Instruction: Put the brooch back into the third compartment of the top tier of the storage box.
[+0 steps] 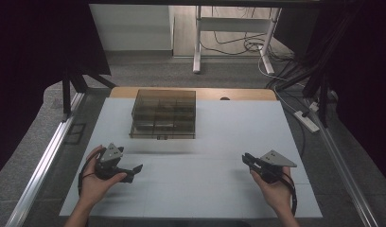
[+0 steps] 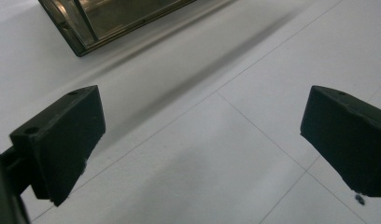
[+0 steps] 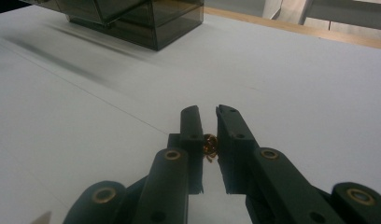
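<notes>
A smoked clear box [image 1: 164,114] with a grid of compartments sits at the table's [image 1: 219,179] far-centre, long axis left-right; contents cannot be made out, no writing legible. L gripper [image 1: 134,170] is near-left, well apart from the box, jaws wide apart w/ nothing between. R gripper [image 3: 207,114], near-right, is nearly closed, clamping a small gold-brown item [image 3: 209,143], too small to identify.

My left hand [image 1: 97,182] holds its black two-jaw tongs [image 1: 134,171] spread wide. My right hand [image 1: 275,189] holds its black tongs [image 1: 246,158] nearly closed, pinching something small.
</notes>
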Motion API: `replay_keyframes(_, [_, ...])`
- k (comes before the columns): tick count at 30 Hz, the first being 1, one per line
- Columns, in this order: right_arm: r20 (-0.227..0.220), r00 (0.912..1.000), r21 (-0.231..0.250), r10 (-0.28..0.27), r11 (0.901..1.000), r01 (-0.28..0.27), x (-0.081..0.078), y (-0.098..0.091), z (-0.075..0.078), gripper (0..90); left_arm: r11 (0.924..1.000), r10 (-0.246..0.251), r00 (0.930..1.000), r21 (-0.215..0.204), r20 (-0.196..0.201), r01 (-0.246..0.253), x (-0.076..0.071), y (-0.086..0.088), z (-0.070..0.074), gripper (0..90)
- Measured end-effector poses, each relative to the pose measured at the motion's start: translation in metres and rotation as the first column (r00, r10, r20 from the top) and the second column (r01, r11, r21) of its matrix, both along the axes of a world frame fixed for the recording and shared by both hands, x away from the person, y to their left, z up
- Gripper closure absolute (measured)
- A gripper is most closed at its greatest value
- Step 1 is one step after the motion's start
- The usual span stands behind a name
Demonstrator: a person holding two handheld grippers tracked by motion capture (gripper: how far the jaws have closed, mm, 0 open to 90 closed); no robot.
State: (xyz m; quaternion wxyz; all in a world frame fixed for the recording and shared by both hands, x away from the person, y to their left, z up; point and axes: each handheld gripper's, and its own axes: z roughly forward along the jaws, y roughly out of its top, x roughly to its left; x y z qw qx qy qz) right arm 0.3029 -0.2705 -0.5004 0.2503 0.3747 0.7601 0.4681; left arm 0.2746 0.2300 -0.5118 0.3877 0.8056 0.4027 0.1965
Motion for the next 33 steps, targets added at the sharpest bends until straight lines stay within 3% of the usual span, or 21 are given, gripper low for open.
replay_keyframes(33, [0.031, 0.9988, 0.018, 0.037, 0.9991, -0.038, 0.012, 0.024, 0.008, 80.6, 1.0, -0.006, 1.0, 0.001, 0.001, 0.006, 0.0, -0.002, -0.001, 0.7])
